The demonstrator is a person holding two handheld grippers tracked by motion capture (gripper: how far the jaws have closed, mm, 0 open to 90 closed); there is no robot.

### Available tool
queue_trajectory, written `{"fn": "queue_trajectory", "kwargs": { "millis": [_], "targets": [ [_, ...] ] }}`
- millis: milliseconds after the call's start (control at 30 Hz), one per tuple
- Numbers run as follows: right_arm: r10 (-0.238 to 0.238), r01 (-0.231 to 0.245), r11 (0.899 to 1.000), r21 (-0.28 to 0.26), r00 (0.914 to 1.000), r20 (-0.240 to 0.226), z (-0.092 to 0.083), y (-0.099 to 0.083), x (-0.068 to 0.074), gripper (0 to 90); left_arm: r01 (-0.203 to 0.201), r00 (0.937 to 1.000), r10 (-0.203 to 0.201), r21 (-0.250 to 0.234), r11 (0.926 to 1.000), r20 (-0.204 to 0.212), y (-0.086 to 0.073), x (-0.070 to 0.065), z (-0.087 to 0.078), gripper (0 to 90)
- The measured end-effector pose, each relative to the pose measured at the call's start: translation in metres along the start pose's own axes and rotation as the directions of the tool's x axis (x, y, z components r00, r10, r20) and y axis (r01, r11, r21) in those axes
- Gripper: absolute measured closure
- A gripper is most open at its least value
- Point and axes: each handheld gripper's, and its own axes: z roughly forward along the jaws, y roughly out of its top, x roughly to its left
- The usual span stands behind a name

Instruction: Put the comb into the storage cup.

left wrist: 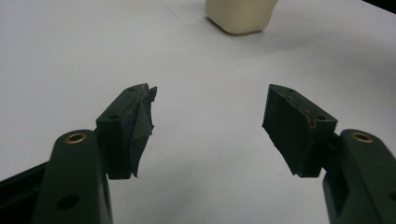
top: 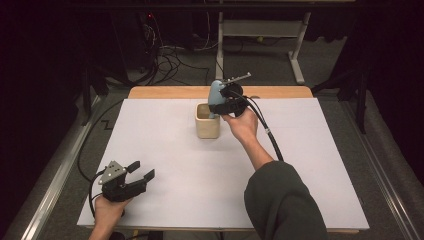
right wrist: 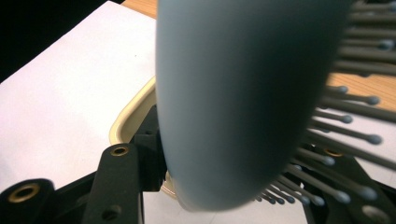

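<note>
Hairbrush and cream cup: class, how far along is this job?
Done: the blue hairbrush stands upright with its lower end inside the cream cup. In hand: the right gripper sits at the brush, its jaws around it. Left: letting go and withdrawing. The left gripper rests open, apart.

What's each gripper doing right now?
Left gripper: open, empty, low over the table.
Right gripper: closed on the blue hairbrush, at the beige cup.
</note>
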Motion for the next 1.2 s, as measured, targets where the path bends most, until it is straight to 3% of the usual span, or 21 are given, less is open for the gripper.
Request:
{"fn": "queue_trajectory", "kwargs": {
  "millis": [267, 500, 667, 800, 1200],
  "targets": [
    [0.016, -0.016, 1.000, -0.005, 0.9999, 0.004, -0.002, 0.000, -0.002, 46.2, 0.001, 1.0000, -0.001, -0.001, 1.0000, -0.003, 0.000, 0.000, 0.000, 33.4],
    [0.014, -0.014, 1.000, -0.027, 0.9999, -0.003, -0.006, -0.003, -0.005, 39.4, 0.006, 1.0000, -0.006, 0.000, 1.0000, -0.003, 0.000, 0.000, 0.001, 33.4],
    [0.014, -0.014, 1.000, -0.011, 0.9999, 0.001, -0.011, -0.008, -0.011, 32.5, 0.005, 1.0000, -0.005, 0.000, 1.0000, -0.003, 0.000, 0.000, 0.000, 33.4],
    [0.016, -0.016, 1.000, 0.001, 0.9999, 0.000, -0.013, -0.010, -0.015, 31.5, 0.002, 1.0000, -0.002, 0.008, 1.0000, -0.006, -0.001, 0.000, 0.002, 33.3],
    [-0.006, 0.006, 0.999, -0.038, 1.0000, -0.004, -0.023, -0.017, -0.017, 28.2, -0.002, 0.9999, 0.002, 0.009, 1.0000, -0.013, -0.001, 0.000, 0.001, 33.2]
  ]
}}
